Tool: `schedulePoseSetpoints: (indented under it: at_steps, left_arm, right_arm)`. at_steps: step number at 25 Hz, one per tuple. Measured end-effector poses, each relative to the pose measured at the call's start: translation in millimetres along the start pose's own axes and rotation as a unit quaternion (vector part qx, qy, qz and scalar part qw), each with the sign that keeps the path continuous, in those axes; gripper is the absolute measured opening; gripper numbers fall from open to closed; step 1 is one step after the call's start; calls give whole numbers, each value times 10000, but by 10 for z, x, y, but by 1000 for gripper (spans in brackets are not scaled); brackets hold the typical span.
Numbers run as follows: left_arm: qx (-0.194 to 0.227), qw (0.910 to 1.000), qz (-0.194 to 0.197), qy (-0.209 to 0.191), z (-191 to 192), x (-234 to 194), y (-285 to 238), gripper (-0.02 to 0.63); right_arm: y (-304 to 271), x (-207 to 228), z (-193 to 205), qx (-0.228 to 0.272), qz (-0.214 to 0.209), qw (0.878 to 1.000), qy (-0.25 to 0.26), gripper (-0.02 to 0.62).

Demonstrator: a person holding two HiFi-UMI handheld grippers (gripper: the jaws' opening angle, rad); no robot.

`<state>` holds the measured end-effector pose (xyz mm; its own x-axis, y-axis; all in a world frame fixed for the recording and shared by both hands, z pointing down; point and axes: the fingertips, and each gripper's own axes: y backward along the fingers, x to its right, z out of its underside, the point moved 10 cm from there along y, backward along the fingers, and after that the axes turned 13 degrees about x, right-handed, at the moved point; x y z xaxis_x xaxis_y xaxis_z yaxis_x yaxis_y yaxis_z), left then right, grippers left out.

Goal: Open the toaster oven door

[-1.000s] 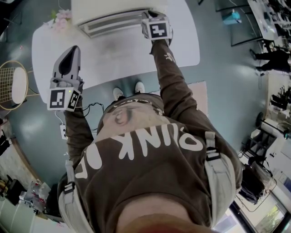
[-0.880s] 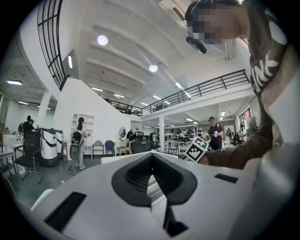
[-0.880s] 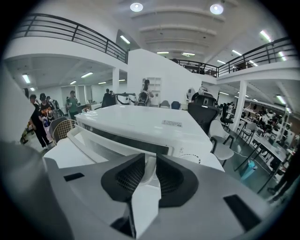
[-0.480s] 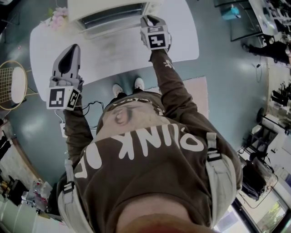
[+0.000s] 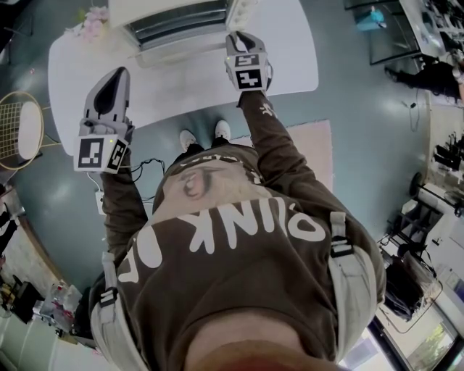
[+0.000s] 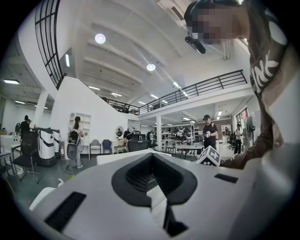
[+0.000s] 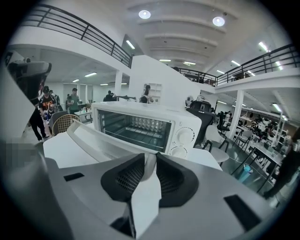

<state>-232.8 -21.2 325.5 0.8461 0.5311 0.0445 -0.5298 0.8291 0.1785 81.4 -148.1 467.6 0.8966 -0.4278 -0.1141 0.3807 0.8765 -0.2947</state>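
The white toaster oven (image 5: 174,10) stands at the table's far edge, and in the right gripper view the oven (image 7: 140,123) shows its dark inside and racks. Its glass door (image 7: 91,137) hangs folded down toward me. My right gripper (image 5: 242,38) hovers just before the door's right corner. Its jaws have just been opening; the right gripper (image 7: 151,157) is open by a narrow gap with nothing between the pads. My left gripper (image 5: 116,75) floats over the table's near left edge, away from the oven, with its tips together. The left gripper (image 6: 153,156) faces the hall.
The white table (image 5: 290,51) ends close below my right gripper. A pink flower bunch (image 5: 92,27) sits at its far left corner. A wicker chair (image 5: 22,134) stands left of the table. Two knobs (image 7: 183,137) are on the oven's right panel.
My right gripper has drawn back from the oven's front toward me and a little lower. The door has swung down to lie open. The left gripper has barely shifted.
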Motion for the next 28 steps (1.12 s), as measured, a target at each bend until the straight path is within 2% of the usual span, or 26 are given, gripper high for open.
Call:
schedulePoseSetpoints:
  at_steps: [9,24,28]
  left_arm:
    - [-59,10000,19,-17,5,96,24,3]
    - [-43,9999,110,-24,30,171,0,3]
    - [-66,9999,110,-32,34,186,2,3]
  right_arm:
    - [168,-71,272,87,36,10000,19,91]
    - [322,-253,800,-39,40,9998,171,95]
    - [347,-315,998,149,71,9995,281,98]
